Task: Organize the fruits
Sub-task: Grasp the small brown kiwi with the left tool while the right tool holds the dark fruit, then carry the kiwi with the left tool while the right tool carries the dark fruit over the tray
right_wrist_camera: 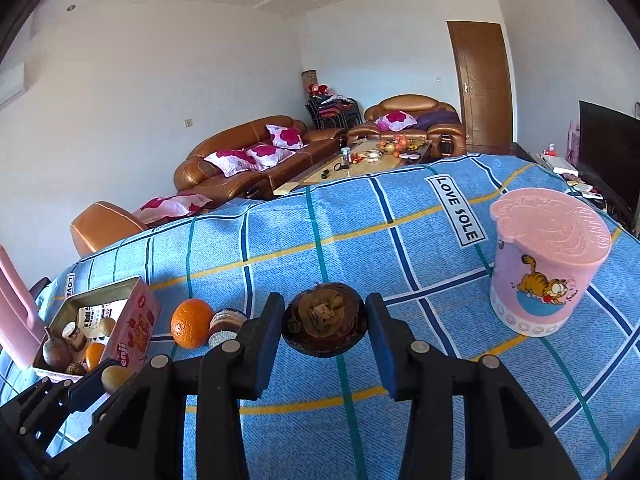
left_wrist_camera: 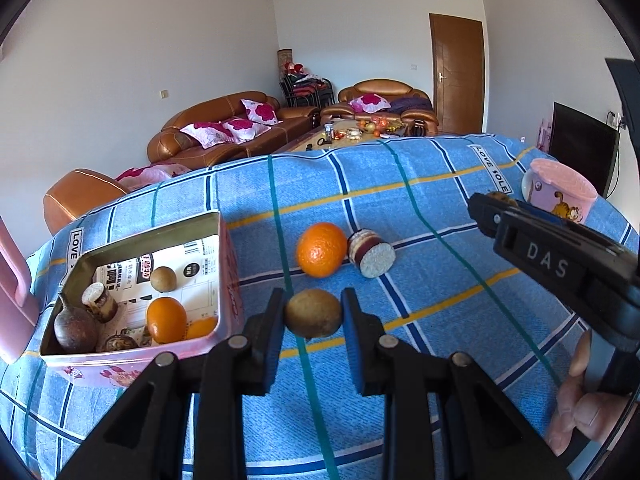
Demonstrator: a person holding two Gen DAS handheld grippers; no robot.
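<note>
My left gripper [left_wrist_camera: 313, 314] is shut on a small brown-green round fruit [left_wrist_camera: 313, 313], held just above the blue checked cloth and right of the pink tin box [left_wrist_camera: 230, 280]. The box holds an orange [left_wrist_camera: 166, 319], a dark pear-shaped fruit [left_wrist_camera: 74, 328], a small brown fruit [left_wrist_camera: 163, 279] and a little jar. My right gripper [right_wrist_camera: 325, 326] is shut on a dark brown halved fruit [right_wrist_camera: 324, 325], cut face toward the camera. An orange [left_wrist_camera: 321, 249] [right_wrist_camera: 192, 323] and a small layered cake-like piece [left_wrist_camera: 370, 254] [right_wrist_camera: 226, 326] lie on the cloth.
A pink lidded tub with a cartoon cat [right_wrist_camera: 548, 264] [left_wrist_camera: 560, 194] stands at the right on the cloth [right_wrist_camera: 360, 224]. A pink chair back [left_wrist_camera: 12, 292] rises at the left edge. Sofas and a coffee table stand beyond the table's far edge.
</note>
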